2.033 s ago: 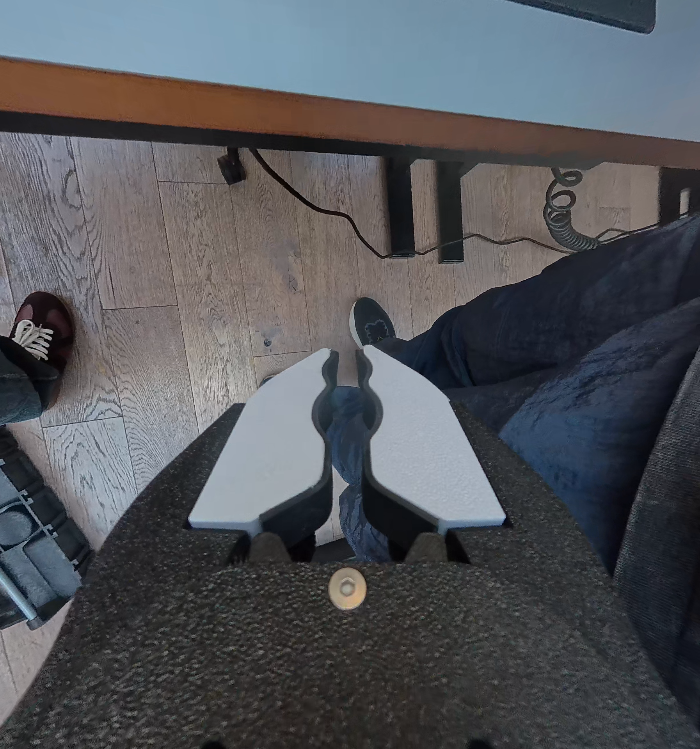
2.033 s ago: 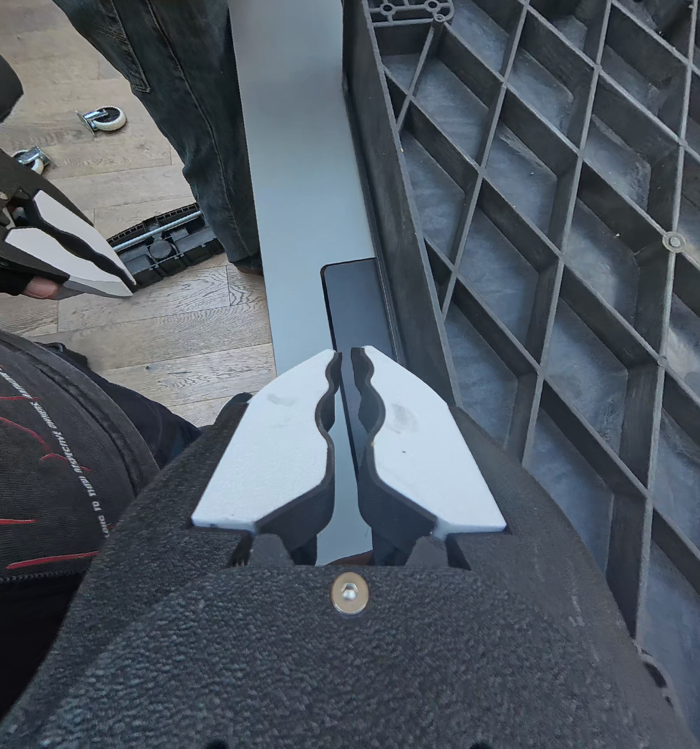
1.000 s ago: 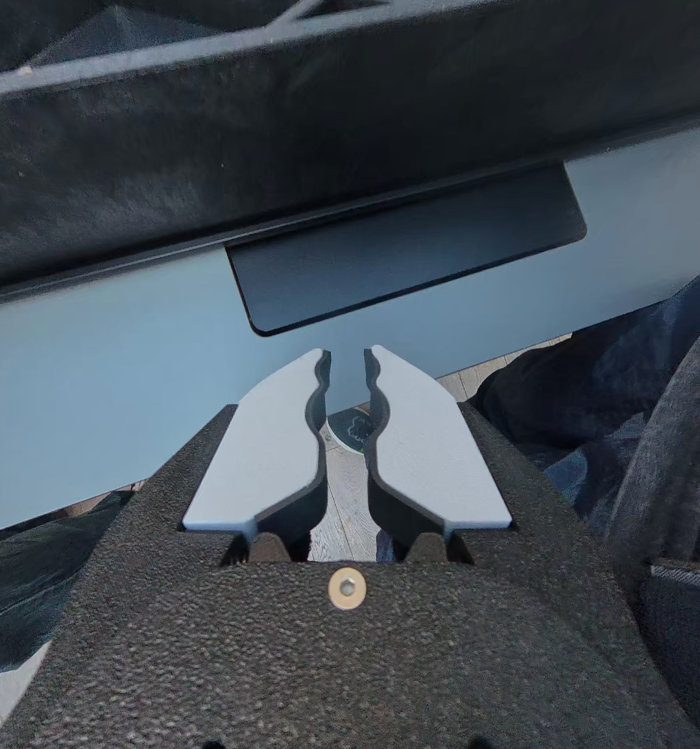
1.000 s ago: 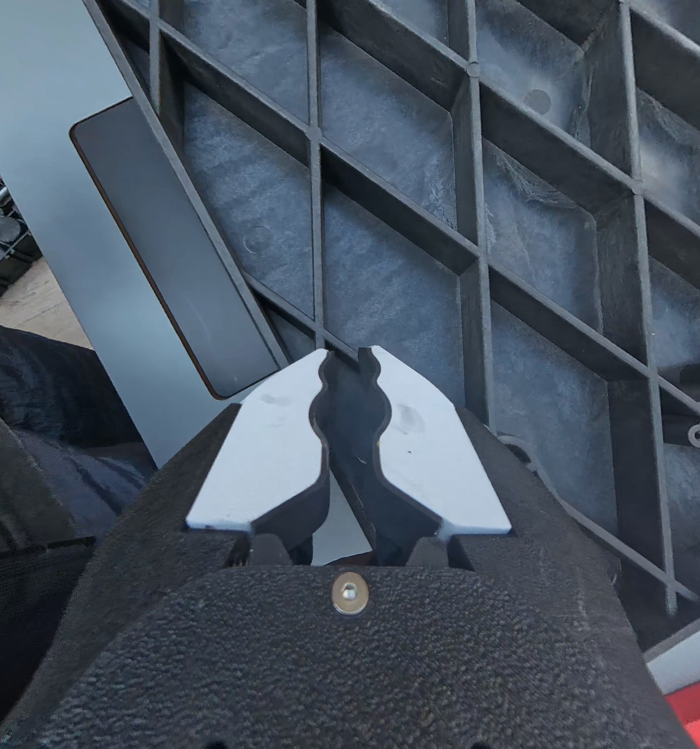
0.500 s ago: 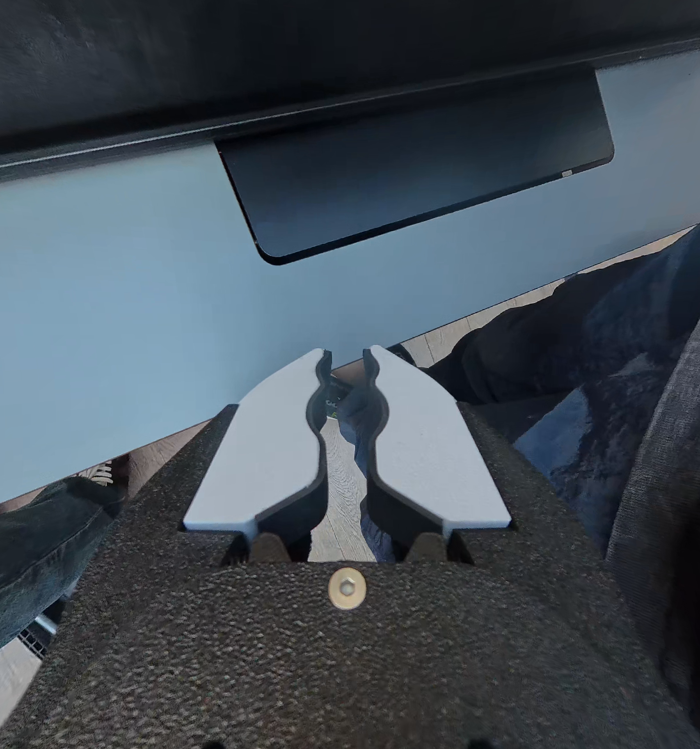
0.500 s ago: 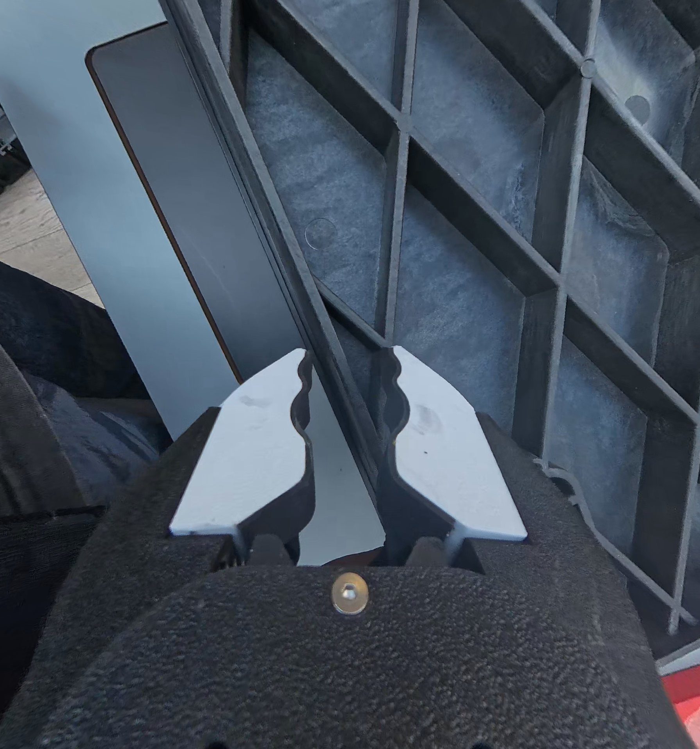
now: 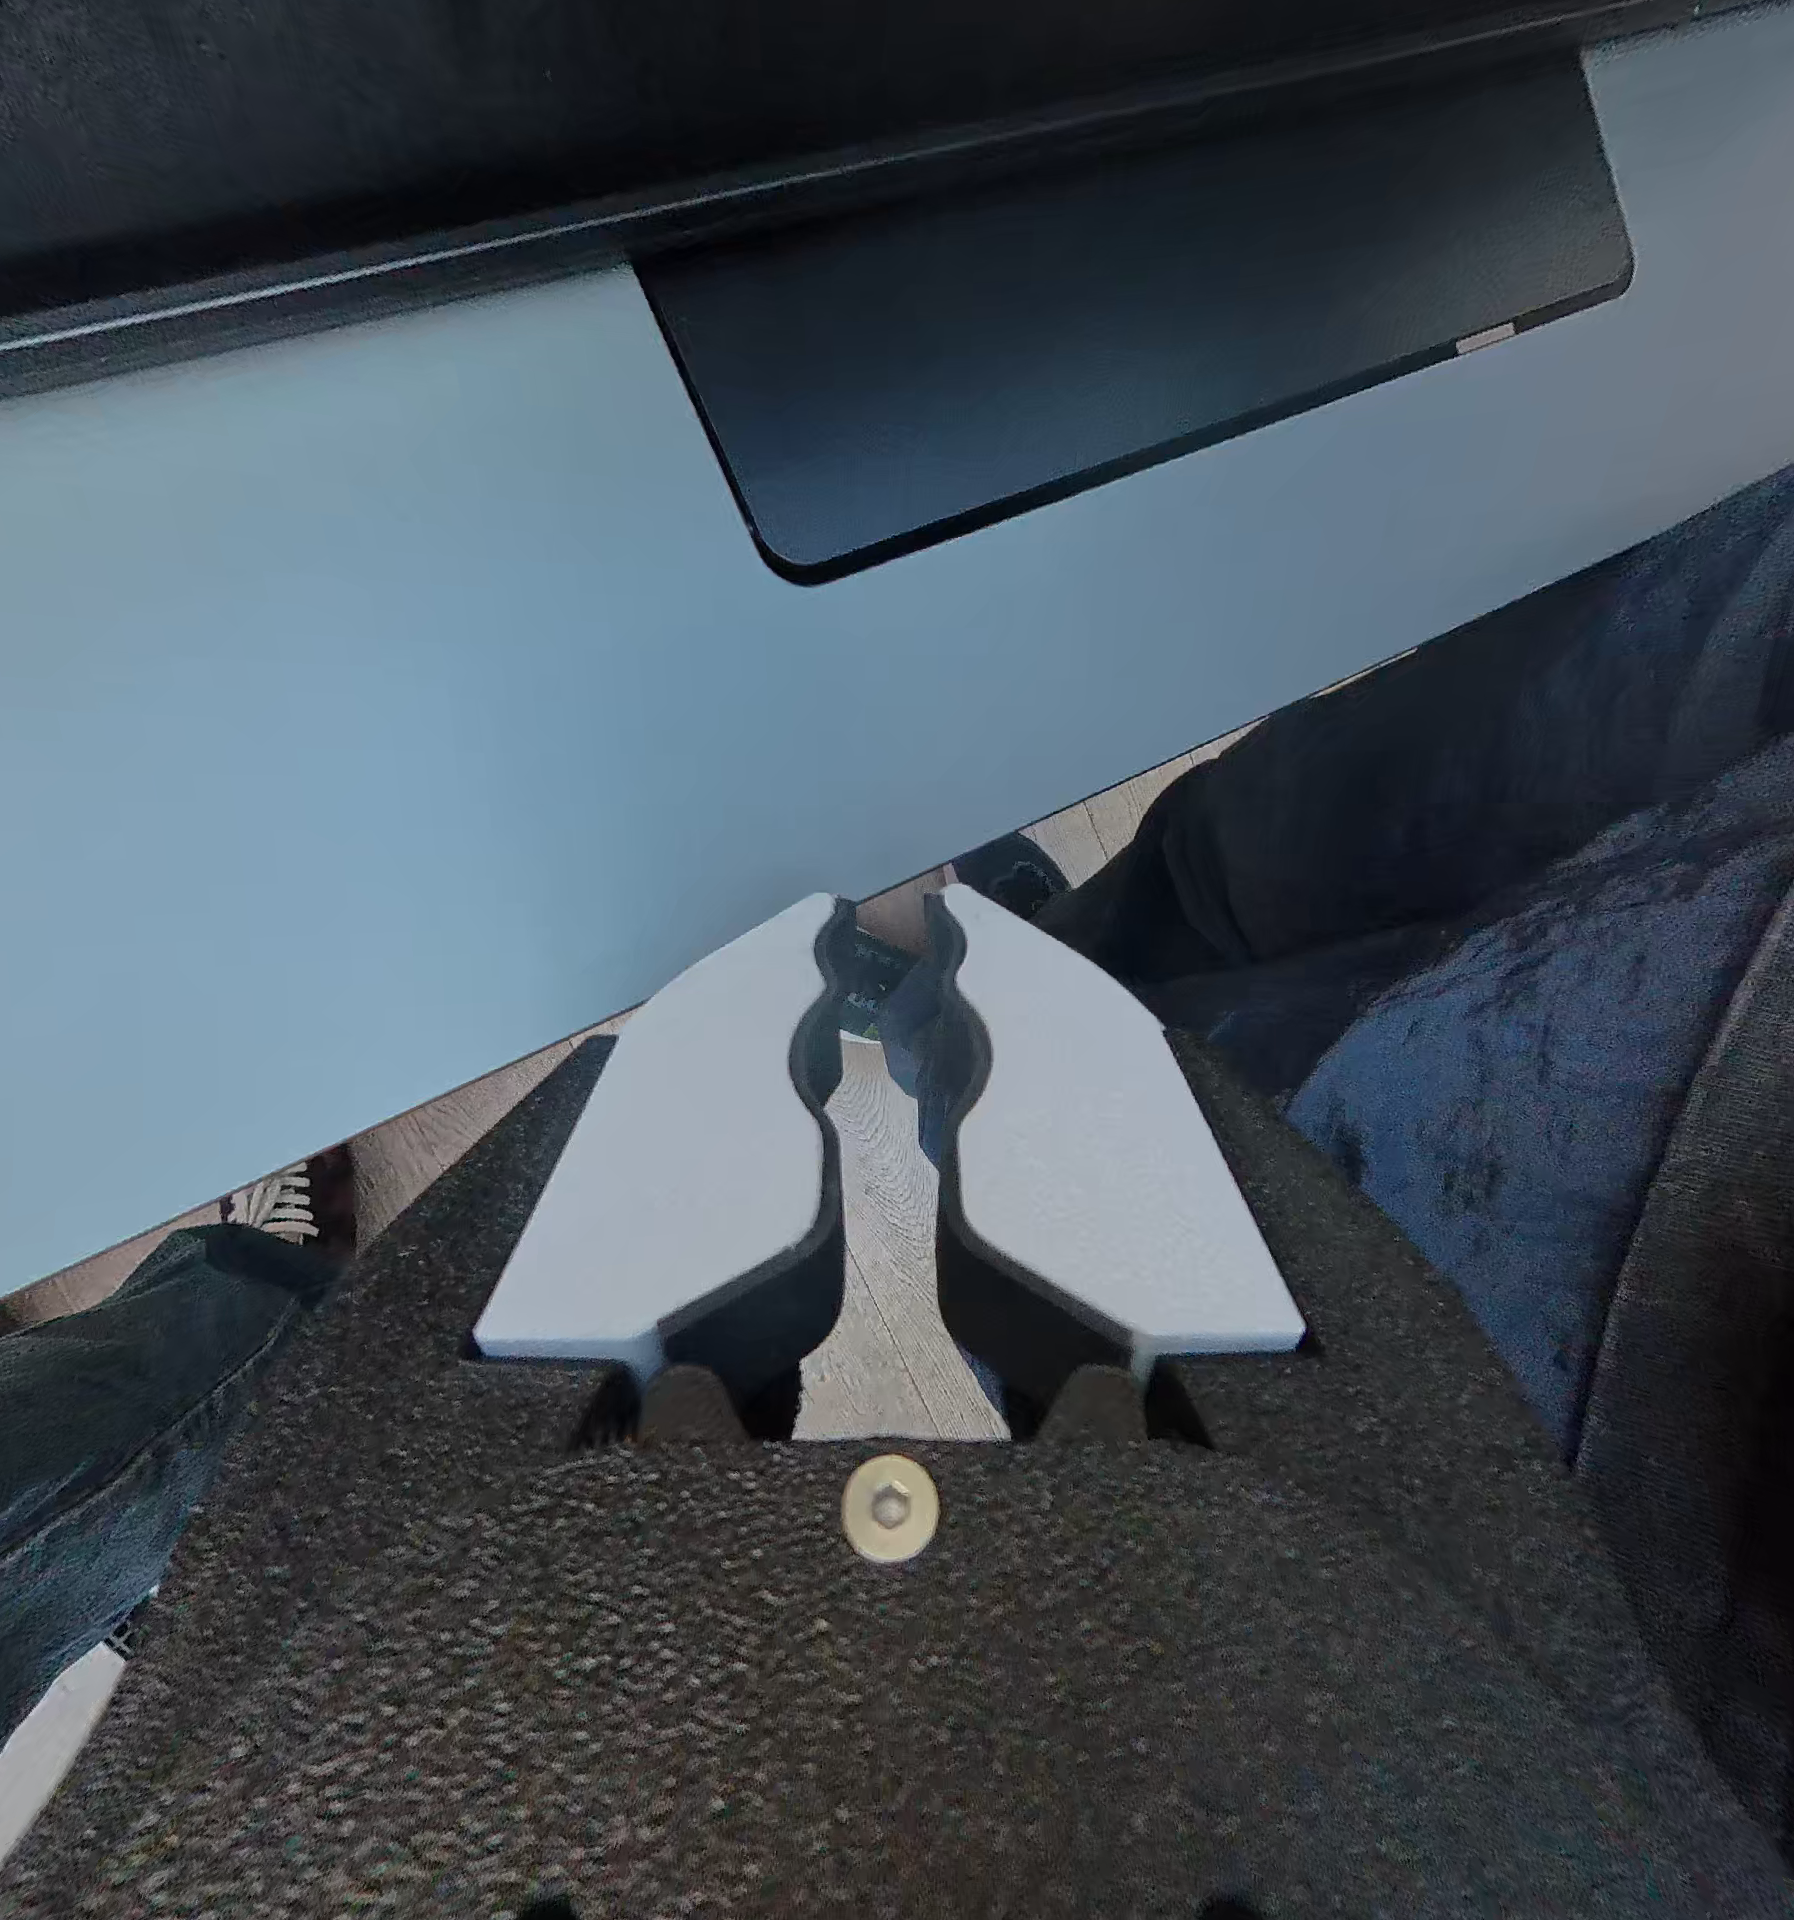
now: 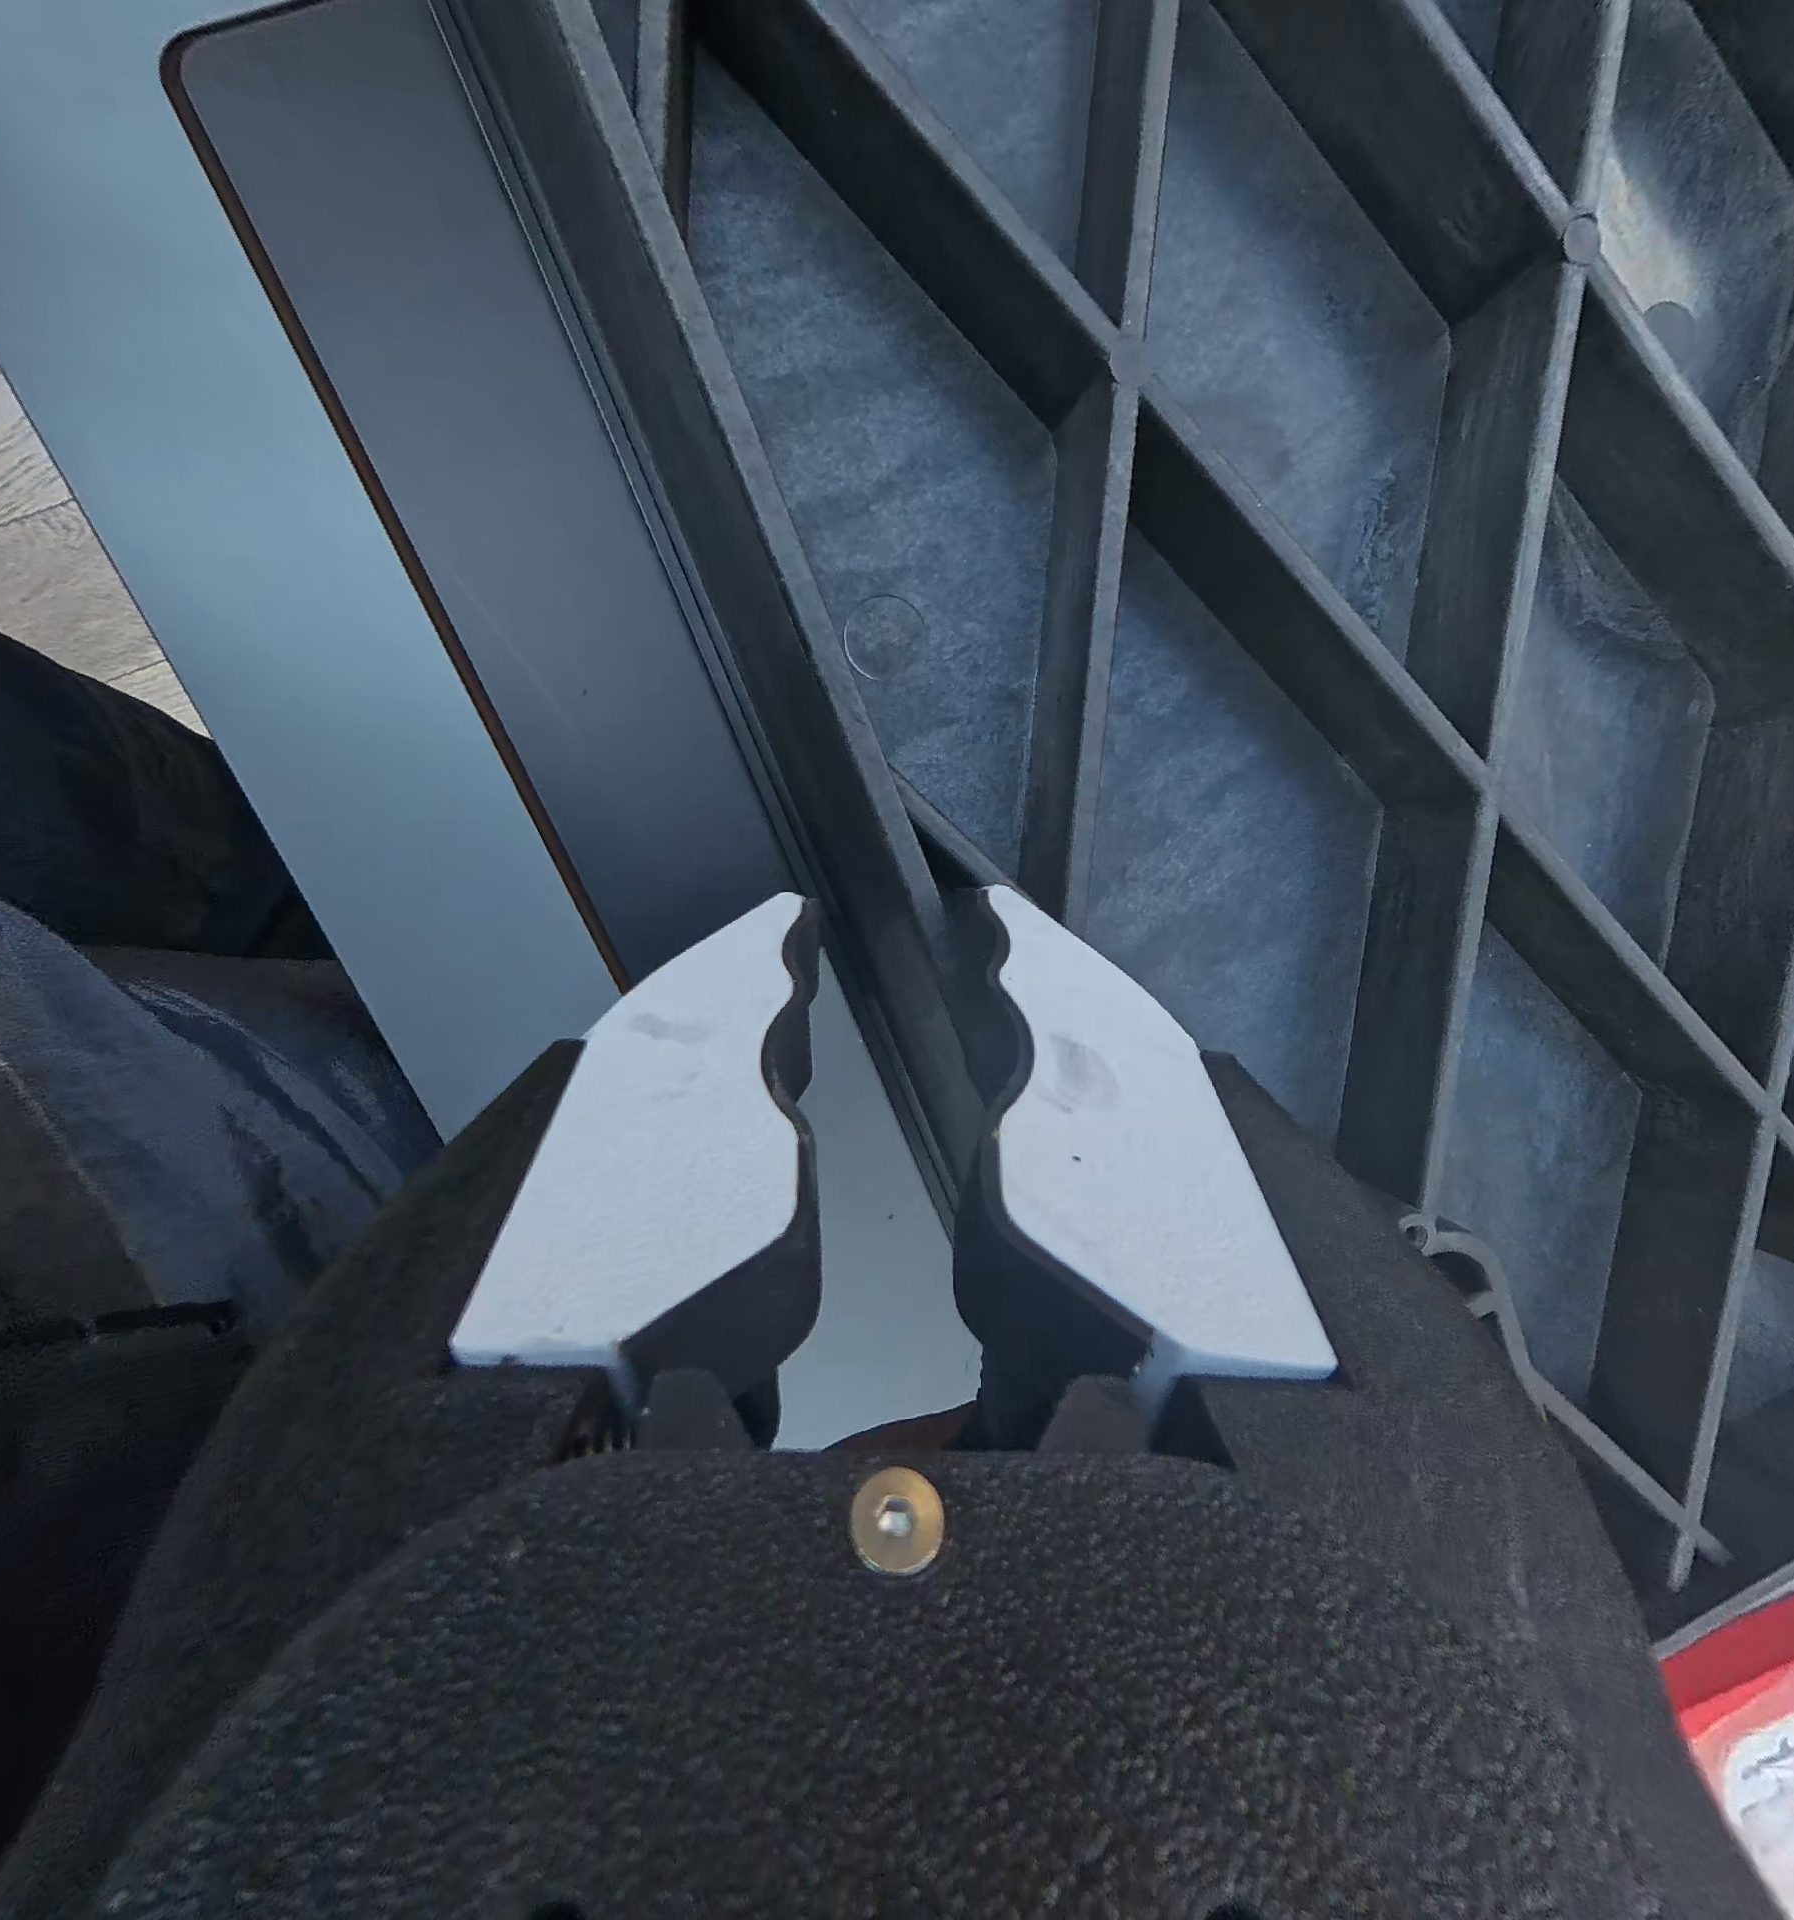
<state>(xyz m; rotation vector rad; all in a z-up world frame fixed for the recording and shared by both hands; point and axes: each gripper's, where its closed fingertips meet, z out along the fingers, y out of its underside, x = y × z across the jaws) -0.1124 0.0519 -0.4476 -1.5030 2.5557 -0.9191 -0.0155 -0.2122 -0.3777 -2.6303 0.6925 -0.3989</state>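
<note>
The right gripper [image 8: 893,914] is seen with its jaws apart, set astride the black rim [image 8: 768,623] of a ribbed black plastic panel [image 8: 1288,727]. The rim runs up between the two grey fingers [image 8: 664,1143], but whether either finger presses on it cannot be told, and a gap is visible on the left side. Just left of the rim a dark rectangular plate [image 8: 405,468] with rounded corners lies flat against a pale blue-grey board [image 8: 197,520]. The panel's diagonal ribs and sunken cells fill the right of the right wrist view. Dark fabric [image 8: 93,987] is bunched at the left, a strip of wood-grain floor [image 8: 10,520] shows above it, and a red object [image 8: 1755,1704] is cut off at the lower right corner.

The left gripper [image 7: 888,914] is seen with its jaws nearly together, a narrow gap being left between the tips; nothing is clamped. It is held in the air just below the lower edge of the blue-grey board [image 7: 353,727]. The dark plate [image 7: 1132,364] sits higher on that board, under the black rim [image 7: 457,239]. Through the gap the wood-grain floor [image 7: 872,1195] is seen. Dark fabric [image 7: 1495,987] lies to the right and a dark trouser leg [image 7: 72,1403] at the lower left.
</note>
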